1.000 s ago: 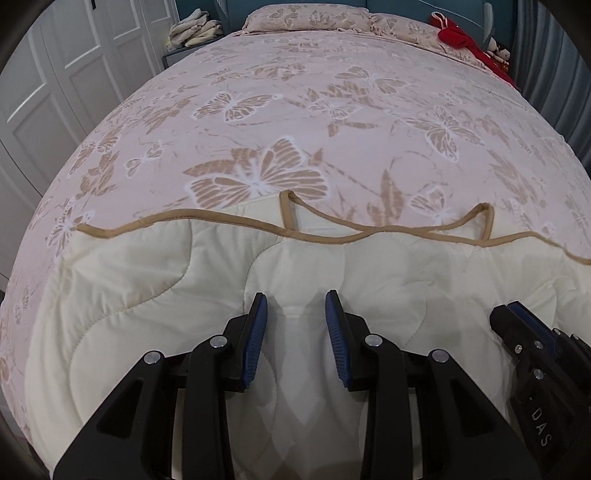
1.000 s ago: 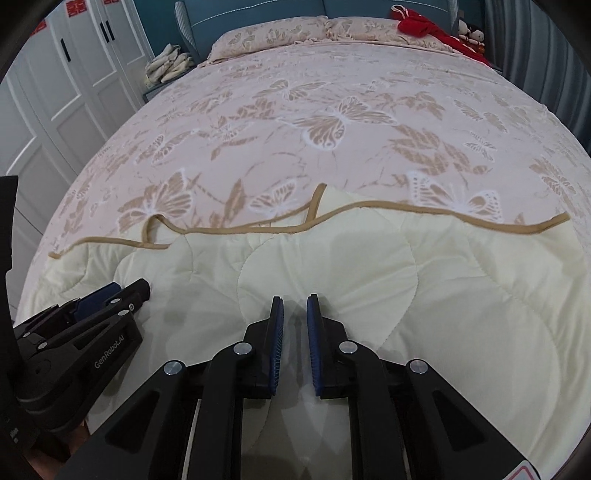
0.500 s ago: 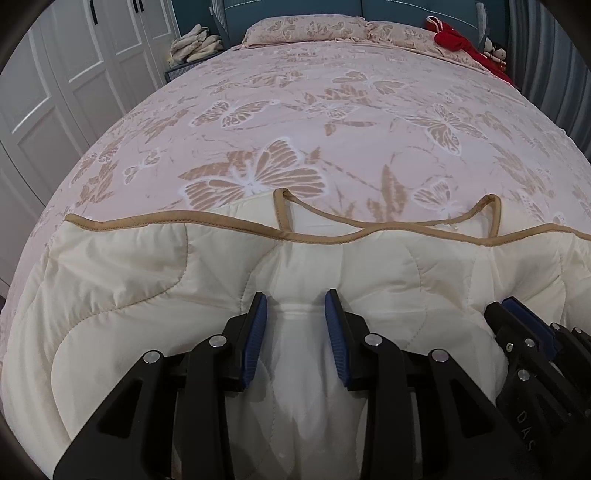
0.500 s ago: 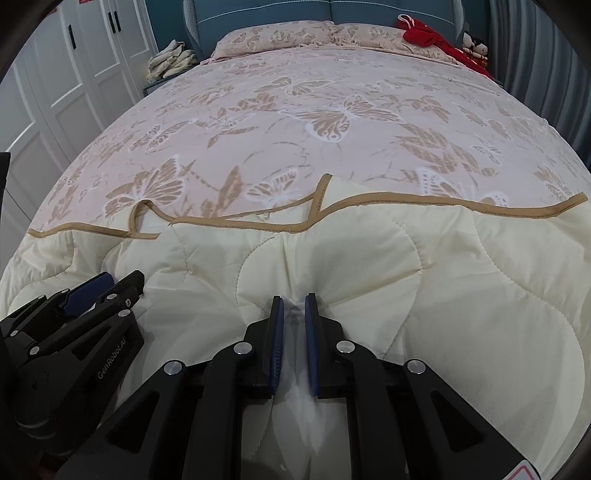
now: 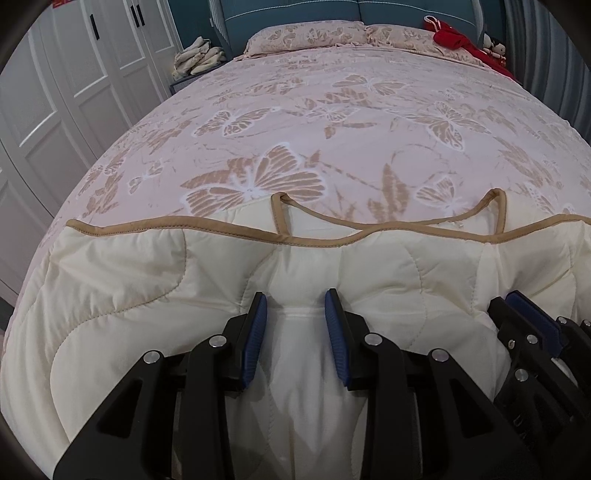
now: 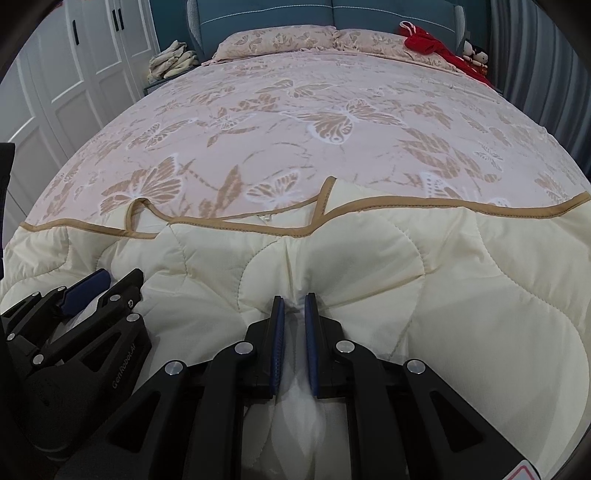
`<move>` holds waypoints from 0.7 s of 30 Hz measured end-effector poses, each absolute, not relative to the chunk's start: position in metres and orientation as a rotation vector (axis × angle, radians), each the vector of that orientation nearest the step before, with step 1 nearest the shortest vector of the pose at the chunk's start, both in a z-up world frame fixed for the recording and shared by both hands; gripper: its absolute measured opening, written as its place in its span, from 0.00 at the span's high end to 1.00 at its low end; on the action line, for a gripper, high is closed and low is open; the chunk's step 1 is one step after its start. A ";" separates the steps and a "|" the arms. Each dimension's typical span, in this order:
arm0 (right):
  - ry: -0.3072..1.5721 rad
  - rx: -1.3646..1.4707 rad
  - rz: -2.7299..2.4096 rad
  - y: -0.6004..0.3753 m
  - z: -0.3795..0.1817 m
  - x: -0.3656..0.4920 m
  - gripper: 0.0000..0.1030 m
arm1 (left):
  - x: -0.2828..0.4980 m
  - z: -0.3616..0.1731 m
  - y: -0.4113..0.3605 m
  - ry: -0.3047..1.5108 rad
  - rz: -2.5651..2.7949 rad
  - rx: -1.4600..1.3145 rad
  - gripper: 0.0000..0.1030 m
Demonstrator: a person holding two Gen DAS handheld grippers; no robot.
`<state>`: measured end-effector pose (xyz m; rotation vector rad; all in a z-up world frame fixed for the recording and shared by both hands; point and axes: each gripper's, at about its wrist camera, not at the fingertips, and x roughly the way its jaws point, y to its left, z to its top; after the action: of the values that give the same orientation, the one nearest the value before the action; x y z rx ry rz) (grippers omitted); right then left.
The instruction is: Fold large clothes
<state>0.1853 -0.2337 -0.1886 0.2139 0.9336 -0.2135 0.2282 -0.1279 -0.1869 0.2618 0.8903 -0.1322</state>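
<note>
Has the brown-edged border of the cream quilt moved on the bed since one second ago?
Yes. The quilt's brown border has been pulled toward the camera, away from the pillows; more butterfly bedcover and headboard now show beyond it.

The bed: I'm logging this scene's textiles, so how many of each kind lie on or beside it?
Cream quilted garment with tan trim: 1
Butterfly bedspread: 1
Butterfly pillows: 2
Red cloth item: 1
Pale folded pile on the side stand: 1
Total: 6
</note>
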 end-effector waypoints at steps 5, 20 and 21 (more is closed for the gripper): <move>0.921 0.217 -0.212 -0.235 -0.191 0.186 0.91 | 0.228 -0.189 -0.129 0.881 -0.126 0.262 0.70; 0.922 0.385 -0.096 -0.236 -0.121 0.145 0.83 | 0.167 -0.099 0.048 0.901 -0.165 -0.242 0.27; 0.916 0.365 -0.074 -0.224 -0.114 0.135 0.83 | 0.156 -0.099 0.071 0.908 -0.141 -0.274 0.27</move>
<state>0.1347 -0.2241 -0.1142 0.3651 0.9155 -0.0740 0.1559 0.0711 -0.0990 -0.2736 0.9081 -0.1410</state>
